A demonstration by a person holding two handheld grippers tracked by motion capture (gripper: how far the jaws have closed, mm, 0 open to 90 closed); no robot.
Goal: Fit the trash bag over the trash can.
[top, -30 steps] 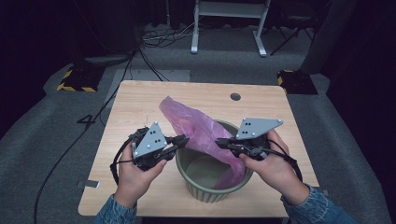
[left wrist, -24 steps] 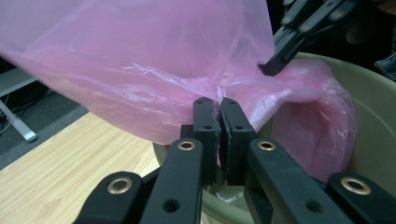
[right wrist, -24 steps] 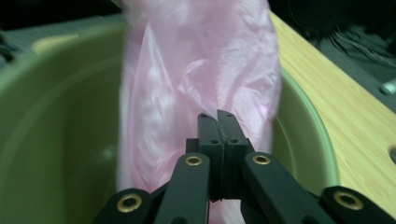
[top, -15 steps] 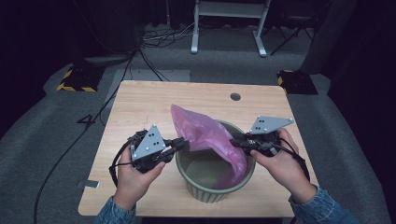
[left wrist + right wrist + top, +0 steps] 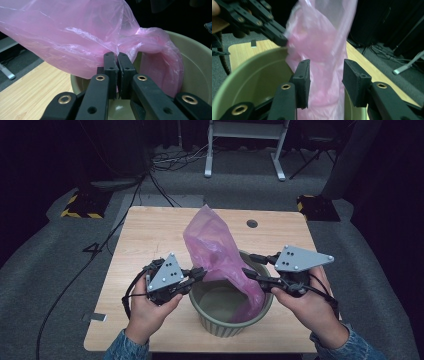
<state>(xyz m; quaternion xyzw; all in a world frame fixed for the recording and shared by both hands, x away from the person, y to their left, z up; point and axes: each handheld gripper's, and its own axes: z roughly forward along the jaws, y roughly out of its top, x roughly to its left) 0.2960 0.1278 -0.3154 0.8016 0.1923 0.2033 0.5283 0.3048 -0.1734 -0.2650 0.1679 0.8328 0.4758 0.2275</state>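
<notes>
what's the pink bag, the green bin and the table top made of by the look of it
Pink bag: thin plastic film, translucent and glossy, judging by its creases and shine; the left claw pinches it shut.
Green bin: probably moulded plastic, matt olive with a ribbed outer wall; glazed ceramic cannot be ruled out.
Table top: pale wood grain, likely laminate or veneer, smooth finish.

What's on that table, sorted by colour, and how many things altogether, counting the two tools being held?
Pink: 1, the plastic bag
Green: 1, the round bin
Black with grey plates: 2, the left gripper and the right gripper
Total: 4
</notes>
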